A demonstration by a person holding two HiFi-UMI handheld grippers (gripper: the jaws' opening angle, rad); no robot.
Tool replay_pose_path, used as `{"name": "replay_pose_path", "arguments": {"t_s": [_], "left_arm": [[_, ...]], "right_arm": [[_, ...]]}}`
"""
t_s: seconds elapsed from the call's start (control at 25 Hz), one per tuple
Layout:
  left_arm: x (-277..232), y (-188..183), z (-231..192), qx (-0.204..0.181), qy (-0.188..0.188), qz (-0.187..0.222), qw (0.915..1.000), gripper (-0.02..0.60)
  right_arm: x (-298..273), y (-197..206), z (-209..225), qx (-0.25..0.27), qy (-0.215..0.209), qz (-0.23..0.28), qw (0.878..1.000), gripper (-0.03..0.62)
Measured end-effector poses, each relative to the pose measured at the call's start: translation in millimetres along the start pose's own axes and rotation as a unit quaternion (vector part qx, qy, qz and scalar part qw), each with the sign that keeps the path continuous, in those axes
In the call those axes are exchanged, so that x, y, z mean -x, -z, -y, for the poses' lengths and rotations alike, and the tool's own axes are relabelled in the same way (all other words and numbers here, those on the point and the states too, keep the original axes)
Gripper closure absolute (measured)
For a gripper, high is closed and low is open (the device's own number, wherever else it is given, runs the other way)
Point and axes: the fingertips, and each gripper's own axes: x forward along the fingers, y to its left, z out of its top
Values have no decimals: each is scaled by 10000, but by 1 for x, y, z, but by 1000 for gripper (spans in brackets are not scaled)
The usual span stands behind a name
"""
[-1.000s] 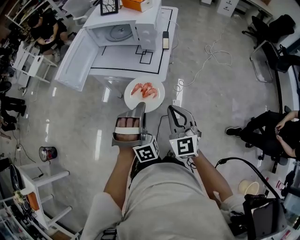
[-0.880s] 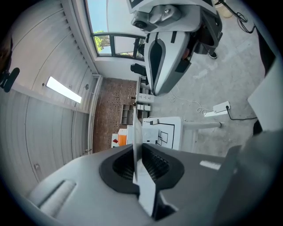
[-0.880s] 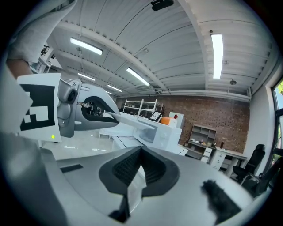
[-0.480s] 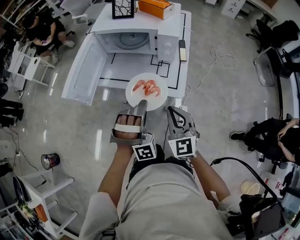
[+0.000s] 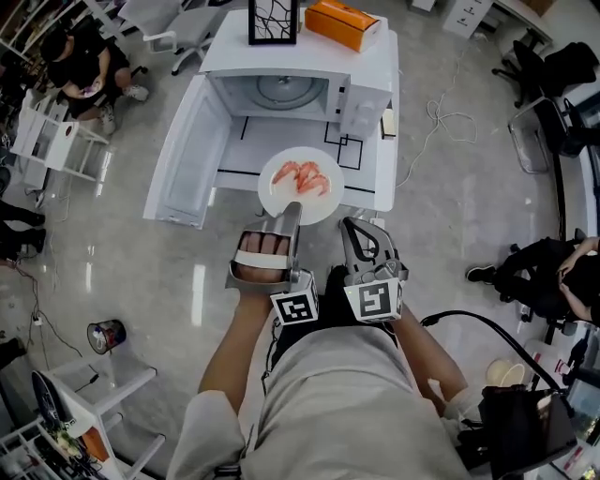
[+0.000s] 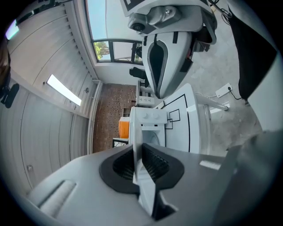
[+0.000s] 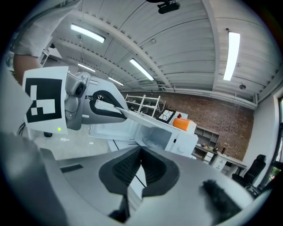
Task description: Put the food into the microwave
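Head view: The white plate point(image 5: 281, 201) carrying the shrimp point(image 5: 307, 176) is held over the near part of the white table point(image 5: 246, 156), in front of the microwave point(image 5: 367, 96) and outside its cavity. The microwave door point(image 5: 186, 159) hangs fully open to the left. The left gripper point(image 5: 292, 214) grips the plate at its near rim. The right gripper point(image 5: 349, 225) lies alongside, its tip just beside the plate's near right rim; contact cannot be confirmed from here. An orange box point(image 5: 343, 22) and a black-framed panel point(image 5: 274, 21) sit on top of the microwave.

Left gripper view: The jaws are clamped on the plate point(image 6: 137, 132), seen edge-on as a thin white strip that runs out from between the pads. Beyond it stand the microwave and the orange box point(image 6: 124, 128).

Right gripper view: The jaws are pressed together. To the upper left the left gripper appears with the plate point(image 7: 135, 115) projecting from it towards the open microwave point(image 7: 179, 137).
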Motion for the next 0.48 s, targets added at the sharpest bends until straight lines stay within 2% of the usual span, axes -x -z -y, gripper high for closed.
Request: {"name": "replay_pose_path", "arguments": {"t_s": [0.16, 0.36, 0.44, 0.48], "left_arm": [[-15, 8, -1, 49, -24, -54, 10000, 546], [-41, 20, 11, 27, 55, -115, 9999, 547], [-54, 25, 11, -16, 64, -121, 9999, 546], [-61, 27, 11, -20, 61, -126, 9999, 546]], "right_arm": [[-17, -1, 1, 258, -104, -51, 9996, 583], [-48, 17, -2, 186, -389, -221, 9988, 583], [-62, 22, -1, 386, -528, -341, 9973, 581], [-69, 22, 2, 625, -543, -410, 9957, 555]]}}
